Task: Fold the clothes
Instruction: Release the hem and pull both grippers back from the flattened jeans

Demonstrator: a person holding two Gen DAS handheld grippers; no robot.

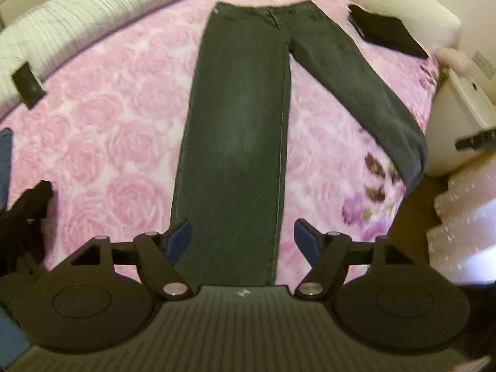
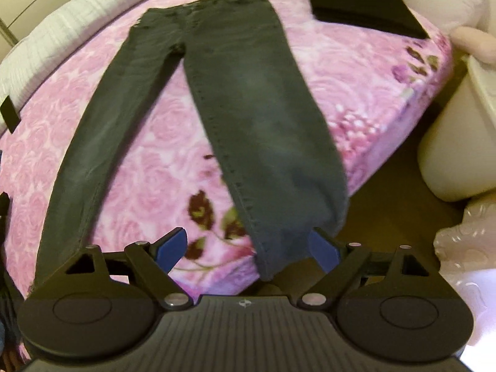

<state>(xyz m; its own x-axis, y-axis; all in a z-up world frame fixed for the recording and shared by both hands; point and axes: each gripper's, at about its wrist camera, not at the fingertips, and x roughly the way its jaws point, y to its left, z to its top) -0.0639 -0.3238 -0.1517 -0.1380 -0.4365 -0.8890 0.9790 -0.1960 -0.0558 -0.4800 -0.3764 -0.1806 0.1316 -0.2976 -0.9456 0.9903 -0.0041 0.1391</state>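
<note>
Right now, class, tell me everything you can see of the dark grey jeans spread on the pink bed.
The dark grey denim jeans lie flat and unfolded on the pink rose-patterned bedspread, waistband at the far end, legs pointing toward the cameras. The fabric looks faded at the knees, with pale stitching along the seams. One leg runs straight; the other angles outward, its cuff hanging past the mattress edge. Nothing lies on them. Both tools are open, holding nothing: the left tool straddles the straight leg, the right tool the overhanging cuff.
</note>
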